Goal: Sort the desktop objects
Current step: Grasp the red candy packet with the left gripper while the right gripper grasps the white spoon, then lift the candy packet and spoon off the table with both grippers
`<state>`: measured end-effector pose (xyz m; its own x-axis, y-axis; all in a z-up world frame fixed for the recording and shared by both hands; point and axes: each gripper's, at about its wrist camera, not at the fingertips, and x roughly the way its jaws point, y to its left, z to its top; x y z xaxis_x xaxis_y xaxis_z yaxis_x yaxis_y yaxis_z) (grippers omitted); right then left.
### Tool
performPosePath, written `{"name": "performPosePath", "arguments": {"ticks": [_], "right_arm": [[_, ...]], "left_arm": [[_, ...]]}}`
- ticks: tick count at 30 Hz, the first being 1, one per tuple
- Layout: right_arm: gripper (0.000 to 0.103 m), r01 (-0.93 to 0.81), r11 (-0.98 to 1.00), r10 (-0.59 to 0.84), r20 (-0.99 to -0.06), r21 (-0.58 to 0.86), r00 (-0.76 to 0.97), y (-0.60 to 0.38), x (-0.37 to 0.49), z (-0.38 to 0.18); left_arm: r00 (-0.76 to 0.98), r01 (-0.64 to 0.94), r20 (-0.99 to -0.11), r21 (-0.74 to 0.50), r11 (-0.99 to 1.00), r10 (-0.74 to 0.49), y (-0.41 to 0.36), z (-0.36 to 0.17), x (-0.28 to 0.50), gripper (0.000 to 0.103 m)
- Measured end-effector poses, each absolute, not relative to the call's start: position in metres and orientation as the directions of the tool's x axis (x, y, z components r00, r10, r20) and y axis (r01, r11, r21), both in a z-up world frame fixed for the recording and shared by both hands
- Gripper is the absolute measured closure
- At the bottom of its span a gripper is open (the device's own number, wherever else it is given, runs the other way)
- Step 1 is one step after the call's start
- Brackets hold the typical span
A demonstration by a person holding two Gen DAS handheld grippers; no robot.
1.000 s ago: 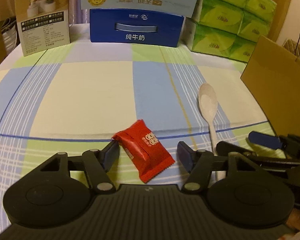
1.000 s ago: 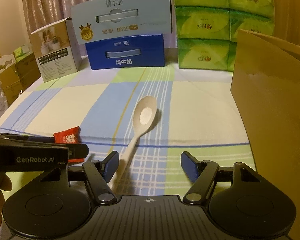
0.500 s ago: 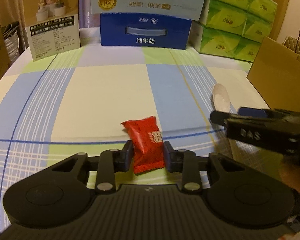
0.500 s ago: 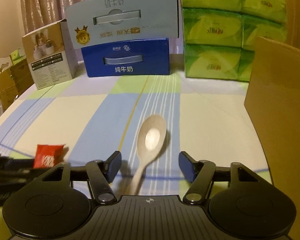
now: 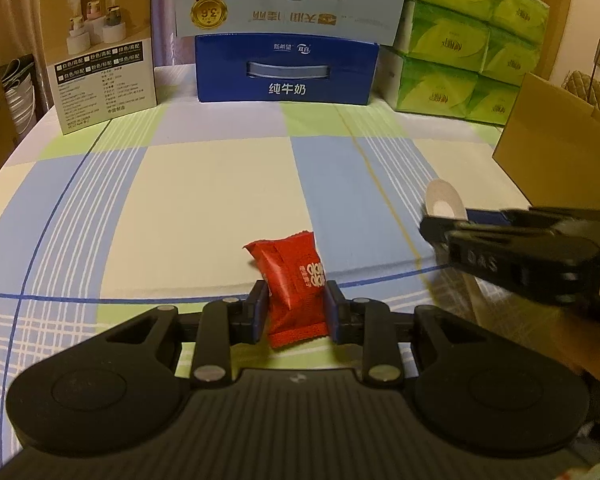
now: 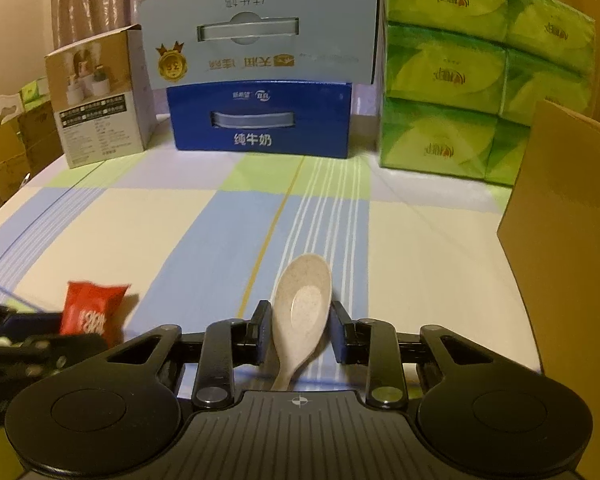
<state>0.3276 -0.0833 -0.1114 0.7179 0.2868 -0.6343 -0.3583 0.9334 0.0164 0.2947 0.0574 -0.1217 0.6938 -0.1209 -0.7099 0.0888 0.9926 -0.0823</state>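
The red snack packet point(image 5: 294, 288) sits upright between the blue pads of the left gripper point(image 5: 294, 312), which is clamped on its lower half, the crimped bottom seam hanging just below the pads. It looks light, soft and crinkly, so the foil would likely dent and could slide if squeezed at a sealed edge; the filled middle, where the pads now press, seems the safest hold. The left gripper points level and forward over the checked tablecloth point(image 5: 204, 200), low above it. To its right, the right gripper point(image 6: 300, 334) has its fingers drawn in on either side of the beige spoon point(image 6: 302, 312), at the bowl where it narrows to the neck; whether the pads actually touch it cannot be told. The spoon looks stiff, light and smooth, and its rounded bowl may slip out from between flat pads, so the neck or handle would probably grip better. The right gripper also points forward and low, with the brown cardboard box point(image 6: 568, 240) just beyond its right side.
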Motion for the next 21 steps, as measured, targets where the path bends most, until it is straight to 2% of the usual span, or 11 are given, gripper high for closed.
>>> {"name": "performPosePath", "arguments": {"ticks": [8,13,16,17,19,21], "right_arm": [[0.076,-0.376,0.923,0.329,-0.686,0.087,0.649,-0.097,0.278,-0.106],[0.076,-0.377,0.92,0.338,-0.705,0.108,0.623,-0.116,0.234,-0.096],[0.076,-0.372,0.92,0.341,-0.718,0.121,0.608,-0.128,0.206,-0.093],[0.076,-0.377,0.919,0.341,-0.719,0.117,0.606,-0.131,0.195,-0.093],[0.076,-0.386,0.917,0.338,-0.715,0.103,0.612,-0.135,0.179,-0.094],[0.076,-0.39,0.917,0.334,-0.704,0.087,0.627,-0.138,0.168,-0.096]], "left_arm": [[0.641,0.129,-0.749,-0.111,0.985,-0.169,0.047,-0.116,0.264,0.079],[0.597,0.195,-0.769,-0.134,0.972,-0.226,0.034,-0.106,0.218,0.079],[0.6,0.212,-0.771,-0.104,0.972,-0.214,0.024,-0.104,0.191,0.079],[0.608,0.208,-0.769,-0.083,0.975,-0.195,0.022,-0.104,0.186,0.078],[0.63,0.202,-0.757,-0.056,0.978,-0.174,0.018,-0.105,0.177,0.062],[0.645,0.191,-0.747,-0.044,0.981,-0.16,0.014,-0.107,0.175,0.061]]}}
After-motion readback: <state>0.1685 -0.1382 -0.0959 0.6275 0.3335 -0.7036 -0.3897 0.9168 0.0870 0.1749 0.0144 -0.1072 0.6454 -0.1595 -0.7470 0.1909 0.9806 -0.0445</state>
